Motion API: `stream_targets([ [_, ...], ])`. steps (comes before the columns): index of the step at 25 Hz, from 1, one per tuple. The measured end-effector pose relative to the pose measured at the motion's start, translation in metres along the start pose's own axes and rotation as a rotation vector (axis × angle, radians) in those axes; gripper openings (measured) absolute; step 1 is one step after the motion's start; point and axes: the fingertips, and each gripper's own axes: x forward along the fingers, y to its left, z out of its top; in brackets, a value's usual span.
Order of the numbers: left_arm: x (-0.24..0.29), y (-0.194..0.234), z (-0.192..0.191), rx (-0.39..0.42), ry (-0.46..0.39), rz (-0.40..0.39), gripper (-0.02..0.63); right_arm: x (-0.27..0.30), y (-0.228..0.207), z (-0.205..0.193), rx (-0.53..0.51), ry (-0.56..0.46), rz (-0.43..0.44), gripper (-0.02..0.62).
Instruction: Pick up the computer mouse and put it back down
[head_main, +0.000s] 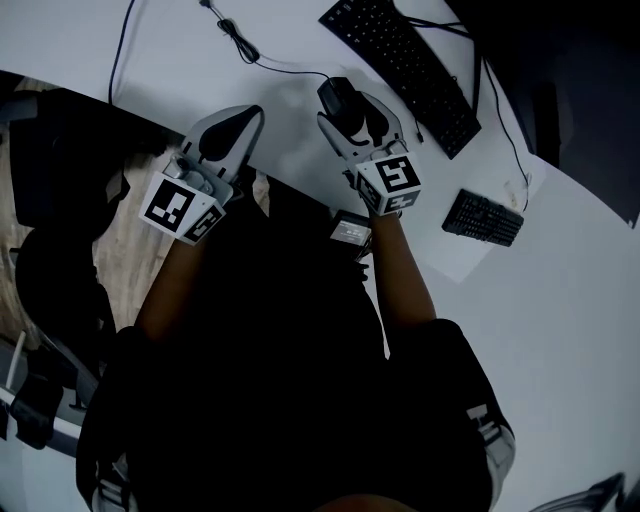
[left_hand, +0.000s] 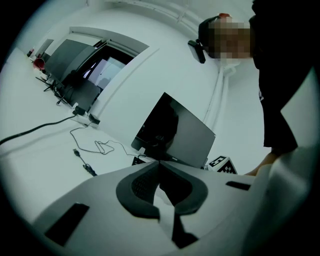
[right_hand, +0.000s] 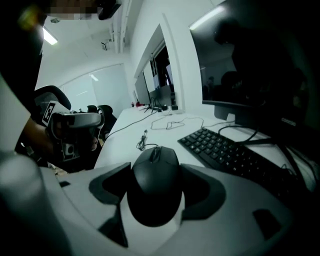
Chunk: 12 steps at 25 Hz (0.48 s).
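Grippers come first, nearest the person, at the near edge of the white desk (head_main: 570, 300); the left gripper (left_hand: 160, 164) hangs idle on the left, its grey pads pressed tip to tip on nothing, likely held clear because one hand suffices for this job; the right gripper (right_hand: 156, 172) is clamped on the mouse (right_hand: 152, 200), a dark pad against each flank, probably so the smooth domed shell cannot swivel; the mouse is just past the desk's near edge, left of the keyboard's near end, and whether it is lifted or resting I cannot tell; it is matt black plastic, rounded, with a wheel at its far tip; to its right a small black keypad (head_main: 483, 217) lies flat; farther off the long, ridged keyboard (head_main: 400, 65) slants away; a thin cable (head_main: 240, 45) loops at far left; the dark, glossy monitor (right_hand: 250, 65) stands farthest.
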Motion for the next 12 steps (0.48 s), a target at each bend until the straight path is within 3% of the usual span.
stream_targets([
  [6, 0.01, -0.014, 0.05, 0.08, -0.056, -0.055, -0.005, -0.044, 0.003, 0.075, -0.047, -0.223, -0.049, 0.308],
  [12, 0.001, -0.029, 0.092, 0.134, -0.117, -0.043, -0.005, -0.109, 0.006, 0.132, -0.099, -0.385, -0.082, 0.308],
])
